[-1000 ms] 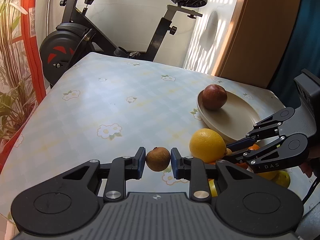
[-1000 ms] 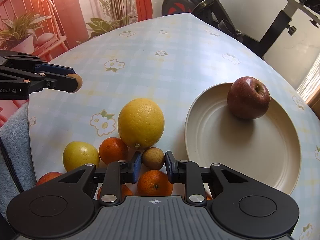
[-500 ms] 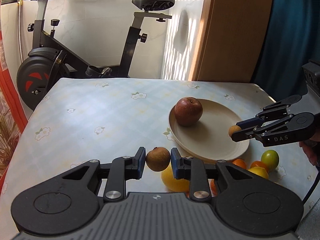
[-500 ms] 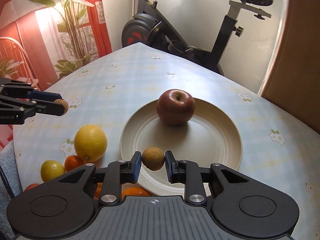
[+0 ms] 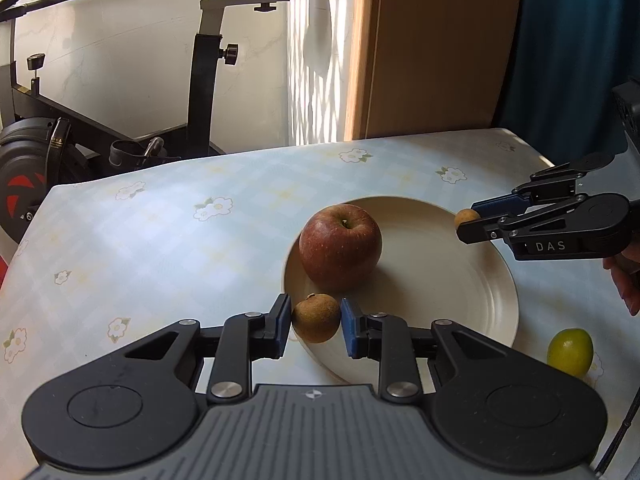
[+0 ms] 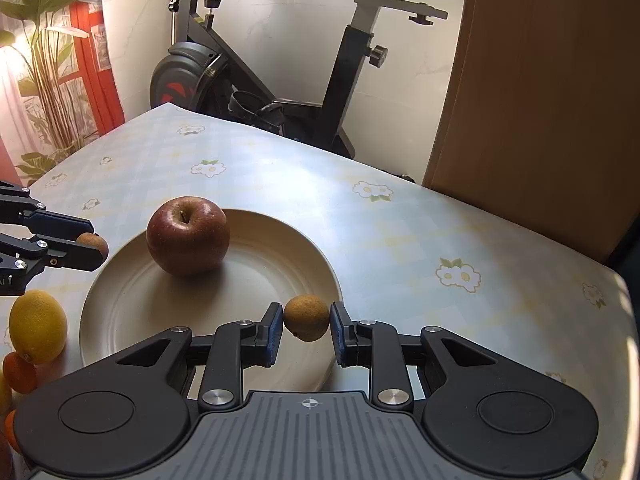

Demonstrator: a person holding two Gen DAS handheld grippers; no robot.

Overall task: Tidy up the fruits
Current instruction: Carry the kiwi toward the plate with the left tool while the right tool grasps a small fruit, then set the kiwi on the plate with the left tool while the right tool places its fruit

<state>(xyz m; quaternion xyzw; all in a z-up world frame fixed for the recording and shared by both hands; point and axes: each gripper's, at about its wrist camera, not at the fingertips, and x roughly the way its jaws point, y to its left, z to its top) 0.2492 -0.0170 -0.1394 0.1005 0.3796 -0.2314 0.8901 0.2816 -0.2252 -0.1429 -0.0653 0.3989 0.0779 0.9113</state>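
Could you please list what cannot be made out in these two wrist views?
- Left wrist view: the plate's near rim, hidden by the left gripper and its brown fruit.
- Left wrist view: the hand on the right gripper, cut off by the right edge.
- Right wrist view: the oranges beside the lemon, cut off by the left edge.

plate [image 6: 132,312]: near half bare | obstacle: apple [image 6: 187,236] at far-left rim

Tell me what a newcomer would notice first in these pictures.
A red apple sits on the cream plate. Each gripper, left and right, clamps a small brown fruit at the plate's edge, on opposite sides. An exercise bike stands behind the table.
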